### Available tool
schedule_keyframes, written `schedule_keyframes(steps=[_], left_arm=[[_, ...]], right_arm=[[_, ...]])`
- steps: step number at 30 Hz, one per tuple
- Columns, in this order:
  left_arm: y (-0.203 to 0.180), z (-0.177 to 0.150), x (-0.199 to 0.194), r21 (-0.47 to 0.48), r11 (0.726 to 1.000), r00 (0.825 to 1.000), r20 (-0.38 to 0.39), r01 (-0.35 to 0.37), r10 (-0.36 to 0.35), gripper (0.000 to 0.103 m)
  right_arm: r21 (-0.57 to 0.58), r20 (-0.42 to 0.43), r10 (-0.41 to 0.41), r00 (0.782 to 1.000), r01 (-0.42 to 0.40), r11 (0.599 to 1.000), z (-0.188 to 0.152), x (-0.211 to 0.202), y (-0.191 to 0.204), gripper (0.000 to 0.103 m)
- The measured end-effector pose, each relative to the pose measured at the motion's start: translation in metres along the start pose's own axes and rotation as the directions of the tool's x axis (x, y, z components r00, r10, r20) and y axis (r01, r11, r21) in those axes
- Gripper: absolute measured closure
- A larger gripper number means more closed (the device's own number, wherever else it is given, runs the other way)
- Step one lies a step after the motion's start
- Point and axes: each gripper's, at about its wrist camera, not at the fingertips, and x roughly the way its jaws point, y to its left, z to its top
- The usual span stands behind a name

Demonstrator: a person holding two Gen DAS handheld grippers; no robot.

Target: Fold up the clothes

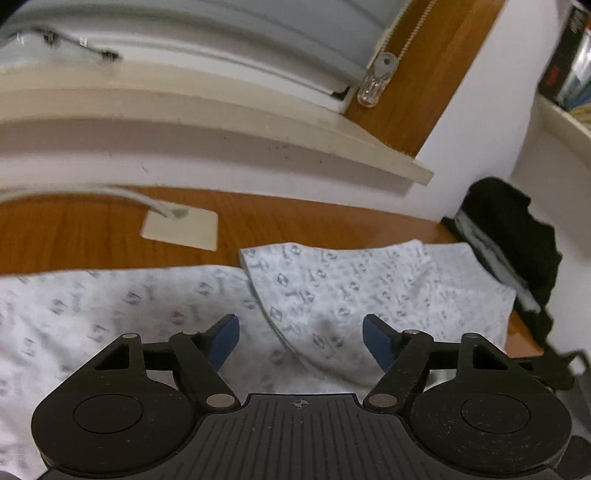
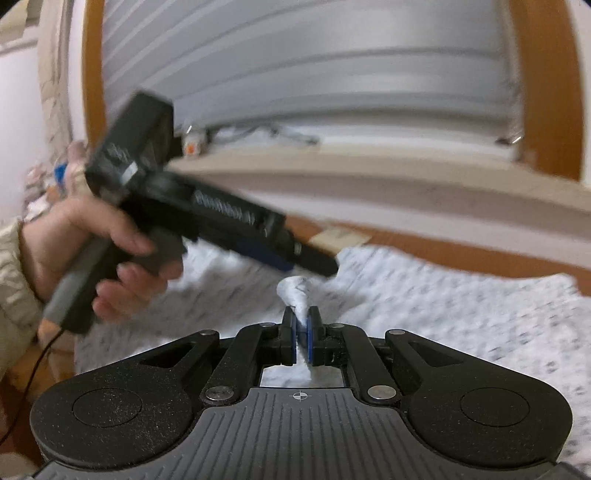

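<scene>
A white garment [image 1: 110, 306] with a small grey print lies spread on the wooden table [image 1: 74, 229]. One part of it is folded over at the right, its curved edge [image 1: 266, 306] running toward me. My left gripper [image 1: 301, 338] hovers over that fold edge, blue pads apart, nothing between them. In the right wrist view my right gripper [image 2: 302, 332] is shut on a bunched pinch of the garment [image 2: 297, 291]. A hand [image 2: 110, 251] holds the left gripper's black body [image 2: 207, 214] just beyond, above the garment [image 2: 461, 314].
A pale sill [image 1: 258, 122] and a grey roller shutter [image 1: 221, 33] run behind the table. A flat beige plate [image 1: 181, 229] with a white cable lies on the wood. A black bundle of cloth [image 1: 517, 236] sits at the right, under a shelf of books [image 1: 569, 66].
</scene>
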Motion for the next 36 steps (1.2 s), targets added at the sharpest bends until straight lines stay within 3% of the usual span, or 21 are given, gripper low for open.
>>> schedule_keyframes(steps=[5, 11, 14, 16, 18, 19, 22, 27, 32, 36], left_arm=[[0.009, 0.000, 0.009, -0.140, 0.989, 0.998, -0.002, 0.057, -0.058, 0.025], [0.023, 0.004, 0.024, -0.281, 0.951, 0.992, 0.030, 0.126, -0.123, 0.028], [0.024, 0.010, 0.031, -0.297, 0.947, 0.993, 0.028, 0.121, -0.118, 0.052], [0.021, 0.012, 0.034, -0.278, 0.954, 0.994, 0.028, 0.111, -0.108, 0.081], [0.017, 0.013, 0.033, -0.244, 0.964, 0.994, 0.040, 0.105, -0.098, 0.099], [0.015, 0.014, 0.029, -0.226, 0.969, 0.994, 0.052, 0.105, -0.095, 0.099], [0.007, 0.020, 0.002, -0.147, 0.986, 0.991, 0.118, 0.081, -0.064, 0.099], [0.010, 0.035, -0.076, -0.009, 1.000, 0.976, 0.218, 0.009, -0.007, 0.099], [0.040, 0.035, -0.157, 0.079, 0.987, 0.955, 0.274, -0.138, 0.112, 0.099], [0.073, 0.031, -0.216, 0.084, 0.969, 0.932, 0.302, -0.234, 0.200, 0.099]], right_arm=[[0.040, 0.046, -0.003, 0.999, 0.001, 0.999, 0.002, -0.013, -0.010, 0.097], [0.045, 0.065, 0.022, 0.998, -0.025, 0.999, 0.000, -0.014, -0.008, 0.097], [0.041, 0.092, 0.046, 0.995, -0.050, 0.998, 0.002, -0.019, -0.007, 0.097], [0.029, 0.105, 0.053, 0.993, -0.056, 0.998, 0.005, -0.024, -0.004, 0.097], [0.017, 0.107, 0.065, 0.992, -0.067, 0.998, 0.009, -0.024, 0.000, 0.097], [0.010, 0.106, 0.074, 0.992, -0.076, 0.997, 0.011, -0.022, 0.003, 0.097], [-0.014, 0.103, 0.104, 0.989, -0.103, 0.995, 0.017, -0.018, 0.014, 0.097], [-0.062, 0.109, 0.217, 0.970, -0.211, 0.976, 0.037, -0.005, 0.056, 0.097], [-0.092, 0.109, 0.346, 0.932, -0.337, 0.937, 0.066, 0.027, 0.119, 0.097], [-0.131, 0.119, 0.428, 0.896, -0.413, 0.901, 0.090, 0.049, 0.172, 0.097]])
